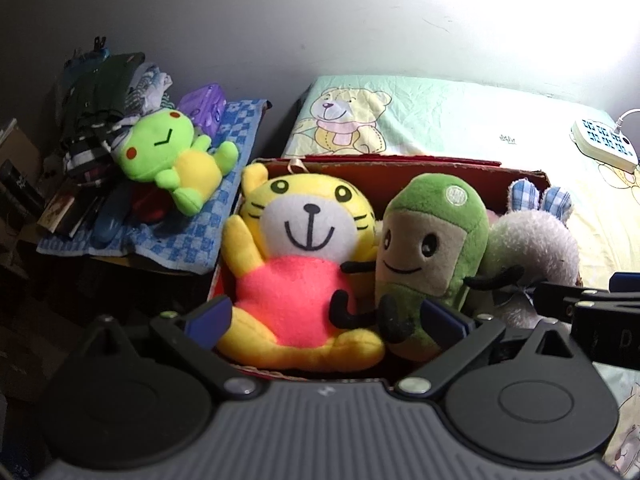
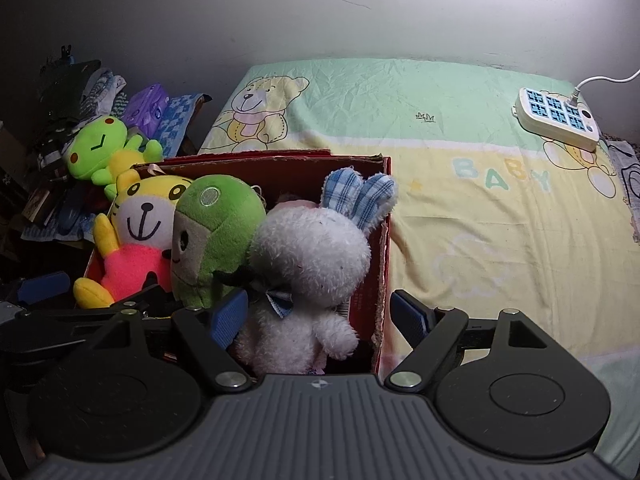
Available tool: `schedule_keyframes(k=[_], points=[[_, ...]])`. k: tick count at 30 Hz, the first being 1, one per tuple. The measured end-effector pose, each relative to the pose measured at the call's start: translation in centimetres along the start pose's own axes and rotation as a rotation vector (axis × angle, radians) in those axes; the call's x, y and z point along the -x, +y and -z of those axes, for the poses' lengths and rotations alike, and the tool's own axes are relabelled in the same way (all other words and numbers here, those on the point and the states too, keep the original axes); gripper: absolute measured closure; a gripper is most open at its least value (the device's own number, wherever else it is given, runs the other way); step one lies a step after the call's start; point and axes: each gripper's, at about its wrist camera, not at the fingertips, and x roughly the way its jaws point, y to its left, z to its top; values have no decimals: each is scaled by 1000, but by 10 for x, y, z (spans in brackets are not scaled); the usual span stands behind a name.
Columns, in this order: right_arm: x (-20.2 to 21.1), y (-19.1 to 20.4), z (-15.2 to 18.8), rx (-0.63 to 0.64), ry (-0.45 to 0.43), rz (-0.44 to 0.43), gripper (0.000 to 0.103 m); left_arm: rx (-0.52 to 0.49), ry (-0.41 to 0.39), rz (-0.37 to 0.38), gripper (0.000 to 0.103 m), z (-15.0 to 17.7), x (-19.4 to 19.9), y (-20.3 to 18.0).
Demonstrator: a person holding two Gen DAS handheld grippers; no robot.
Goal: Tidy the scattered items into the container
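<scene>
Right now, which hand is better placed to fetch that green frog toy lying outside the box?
Probably the left gripper: the frog lies off to its side of the box, while the right gripper hangs over the box's far end.

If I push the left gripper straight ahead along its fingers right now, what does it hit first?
Most likely the yellow tiger plush: it sits in the red box, centred between the open fingers of the left gripper, with its pink belly nearest. Depth is hard to judge, so the green plush beside it might brush the right-hand finger.
</scene>
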Motion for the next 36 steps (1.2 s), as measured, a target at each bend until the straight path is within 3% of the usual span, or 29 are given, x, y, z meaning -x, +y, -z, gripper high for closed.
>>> schedule_keyframes(k=[9, 24, 36], points=[[-2, 8, 7, -40, -6, 58, 22, -25, -39, -8, 0, -2, 0, 8], [-13, 6, -7, -60, 6, 66, 22, -38, 47, 24, 1, -21, -28, 8], [-19, 0, -9, -82, 21, 50, 22, -28, 70, 107, 0, -25, -40, 9]])
